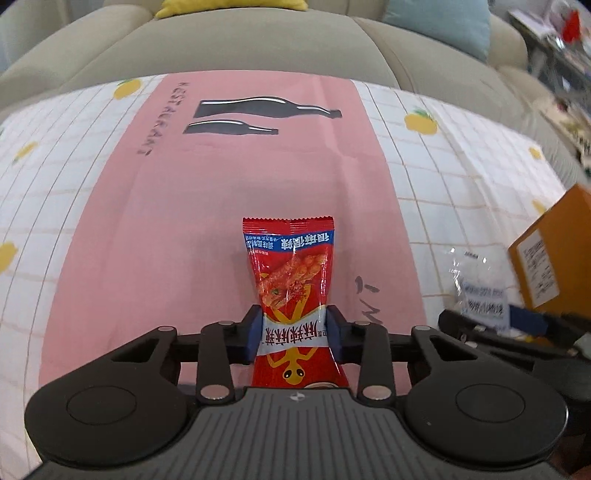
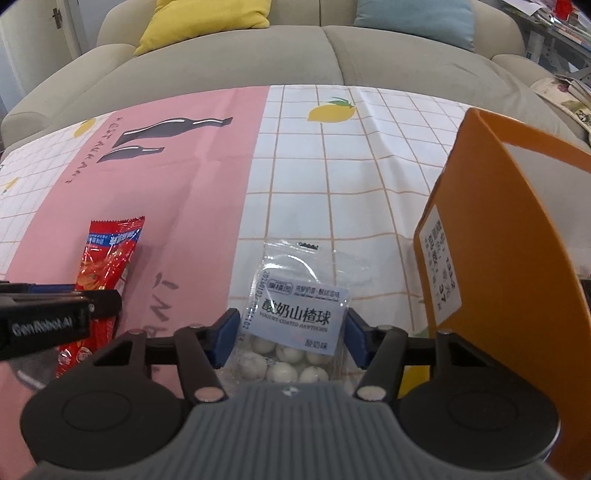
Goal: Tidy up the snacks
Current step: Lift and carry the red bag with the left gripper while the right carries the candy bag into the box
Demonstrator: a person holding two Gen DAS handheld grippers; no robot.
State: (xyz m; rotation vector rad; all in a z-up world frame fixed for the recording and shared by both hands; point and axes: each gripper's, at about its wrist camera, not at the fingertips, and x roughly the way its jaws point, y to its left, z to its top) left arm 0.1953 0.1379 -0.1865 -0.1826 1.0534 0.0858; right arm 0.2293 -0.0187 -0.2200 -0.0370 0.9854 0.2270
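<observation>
My left gripper (image 1: 293, 332) is shut on a red snack packet (image 1: 291, 266), its blue pads pinching the packet's lower half so the wrapper narrows there. The packet lies lengthwise on the pink stripe of the tablecloth (image 1: 184, 221) and shows at the left of the right wrist view (image 2: 107, 254). My right gripper (image 2: 290, 334) stands open around a clear bag of white yogurt-coated balls (image 2: 299, 291). Its pads sit close beside the bag's two edges, and the bag looks flat, not squeezed. The same bag (image 1: 476, 280) appears at the right of the left wrist view.
An orange box (image 2: 498, 221) with a white label stands upright just right of the right gripper. A beige sofa (image 2: 258, 55) with a yellow cushion (image 2: 199, 22) and a blue cushion (image 2: 417, 18) lies beyond the table. Papers and clutter (image 2: 565, 96) sit far right.
</observation>
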